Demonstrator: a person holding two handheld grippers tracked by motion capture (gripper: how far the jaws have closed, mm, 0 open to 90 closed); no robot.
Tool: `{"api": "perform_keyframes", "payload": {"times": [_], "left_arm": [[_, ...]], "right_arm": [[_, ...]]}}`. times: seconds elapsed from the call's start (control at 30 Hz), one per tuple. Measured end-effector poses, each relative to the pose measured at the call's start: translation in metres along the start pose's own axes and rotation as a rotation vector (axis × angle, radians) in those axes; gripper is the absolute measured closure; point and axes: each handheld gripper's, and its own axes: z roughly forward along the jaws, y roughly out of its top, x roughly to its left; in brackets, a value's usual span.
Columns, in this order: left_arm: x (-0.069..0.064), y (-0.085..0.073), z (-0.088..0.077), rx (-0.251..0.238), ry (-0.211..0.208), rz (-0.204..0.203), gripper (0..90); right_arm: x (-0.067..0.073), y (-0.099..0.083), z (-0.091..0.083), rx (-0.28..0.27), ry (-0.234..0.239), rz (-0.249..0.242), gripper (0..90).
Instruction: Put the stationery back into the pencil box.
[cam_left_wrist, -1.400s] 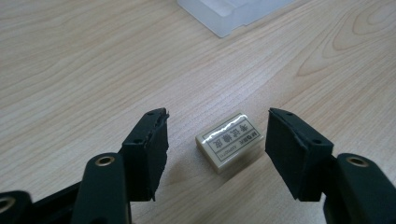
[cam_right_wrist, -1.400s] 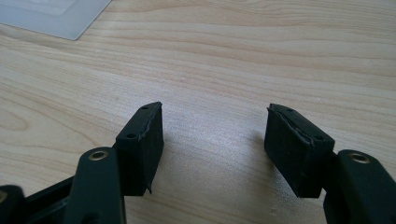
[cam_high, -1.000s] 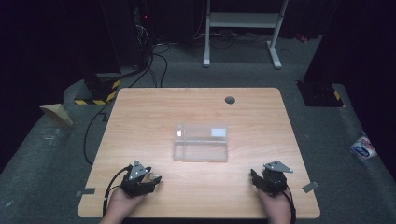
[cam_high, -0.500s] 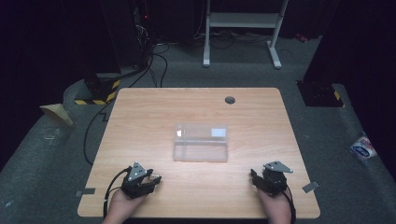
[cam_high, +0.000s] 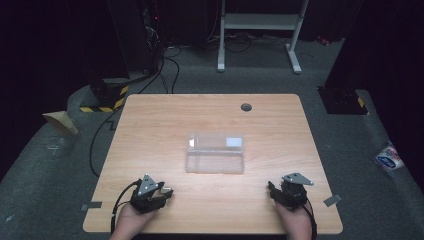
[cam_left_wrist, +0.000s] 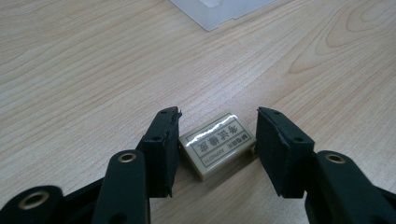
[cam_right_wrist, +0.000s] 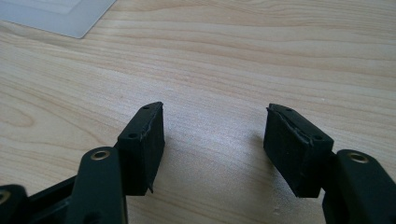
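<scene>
Pale wooden table (cam_high: 150, 125) carries a clear rectangular plastic box (cam_high: 215, 152) at its middle, long axis left to right. Between my left gripper's (cam_left_wrist: 218, 122) parted jaws lies a small beige rectangular eraser (cam_left_wrist: 218, 143), flat, long axis slanting across the gap. My right gripper (cam_right_wrist: 215, 119) rests apart, jaws holding nothing.

I see small eraser (cam_left_wrist: 218, 148) flat on wooden table (cam_high: 150, 130), near my left front edge. Beige block in glossy wrapper, dark printed characters on top face, long axis skewed. It sits between spread jaws of left gripper (cam_left_wrist: 217, 135); contact I cannot tell. Clear plastic box (cam_high: 215, 152) lies mid-table, well apart, white label at one end.
</scene>
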Motion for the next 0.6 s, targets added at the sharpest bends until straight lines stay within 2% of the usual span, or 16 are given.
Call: {"api": "perform_keyframes", "payload": {"times": [0.07,0.33,0.43,0.53,0.6], "left_arm": [[-0.0008,0.0005,0.0004,0.002,0.027,0.005,52.3],[-0.0003,0.0013,0.0009,0.001,0.039,-0.015,53.4],[0.0006,0.0015,0.0004,0.003,0.054,-0.025,53.4],[0.0013,0.0024,0.0000,0.005,0.066,-0.013,53.5],[0.0010,0.0030,0.0000,0.005,0.079,-0.024,53.5]], "right_arm": [[0.0000,0.0000,0.0000,0.000,0.000,0.000,37.7],[0.0000,0.0001,0.0000,0.001,0.002,0.000,37.6],[0.0000,0.0001,0.0000,0.001,0.002,-0.001,37.7],[0.0000,0.0001,0.0000,0.001,0.002,-0.001,37.6],[-0.0008,0.0000,-0.0006,0.002,0.007,0.011,37.9]]}}
